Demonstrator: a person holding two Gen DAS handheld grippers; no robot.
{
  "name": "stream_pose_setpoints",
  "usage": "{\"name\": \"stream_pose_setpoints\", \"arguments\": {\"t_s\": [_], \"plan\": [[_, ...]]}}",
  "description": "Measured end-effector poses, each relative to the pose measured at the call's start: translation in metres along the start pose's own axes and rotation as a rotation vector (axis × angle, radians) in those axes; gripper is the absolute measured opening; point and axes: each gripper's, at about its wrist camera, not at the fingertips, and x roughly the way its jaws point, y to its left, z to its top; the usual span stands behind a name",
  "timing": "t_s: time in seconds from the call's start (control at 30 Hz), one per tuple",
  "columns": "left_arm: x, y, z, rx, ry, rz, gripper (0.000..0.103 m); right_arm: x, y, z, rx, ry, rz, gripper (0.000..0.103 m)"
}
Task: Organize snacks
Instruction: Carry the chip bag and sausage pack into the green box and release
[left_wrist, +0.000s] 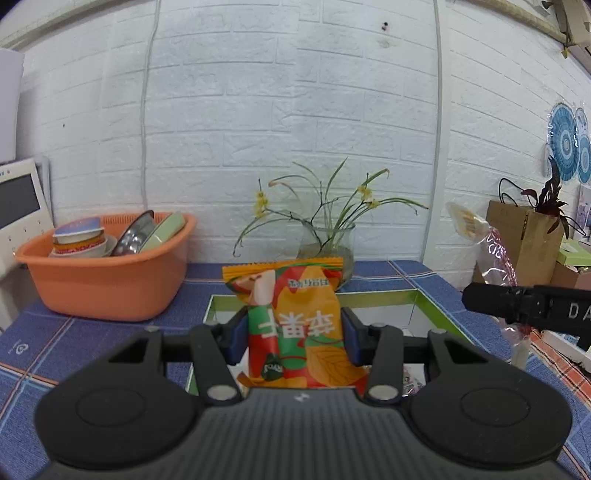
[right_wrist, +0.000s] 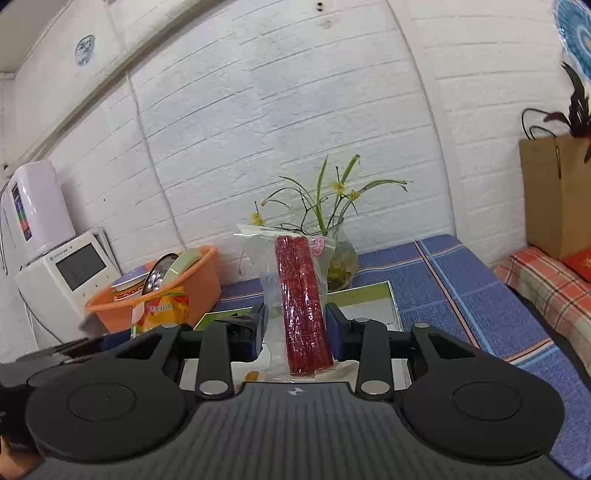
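My left gripper (left_wrist: 293, 334) is shut on an orange snack packet (left_wrist: 295, 317) with green and red print, held upright above a white box with a green rim (left_wrist: 384, 297). My right gripper (right_wrist: 295, 328) is shut on a clear packet of two red sticks (right_wrist: 301, 295), held upright over the same box (right_wrist: 373, 293). The right gripper (left_wrist: 532, 304) and its clear packet (left_wrist: 496, 266) show at the right of the left wrist view. The orange packet (right_wrist: 164, 310) and the left gripper show at the left of the right wrist view.
An orange basin (left_wrist: 107, 280) with bowls and plates stands back left on the blue checked tablecloth (left_wrist: 48, 343). A glass vase with a yellow-flowered plant (left_wrist: 327, 243) stands behind the box. A brown paper bag (left_wrist: 524, 240) stands right. A white appliance (right_wrist: 62, 280) stands left.
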Motion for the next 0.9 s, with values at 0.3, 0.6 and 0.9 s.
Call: {"name": "stream_pose_setpoints", "arguments": {"t_s": [0.3, 0.6, 0.9], "plan": [[0.044, 0.007, -0.012, 0.014, 0.086, 0.033, 0.046, 0.057, -0.016, -0.006, 0.059, 0.13, 0.036, 0.06], [0.053, 0.004, -0.028, 0.033, 0.127, 0.015, 0.048, 0.074, -0.014, -0.021, -0.06, 0.183, -0.08, 0.06], [0.048, 0.004, -0.032, 0.045, 0.121, 0.034, 0.048, 0.078, -0.019, -0.022, -0.071, 0.199, -0.119, 0.065]]}}
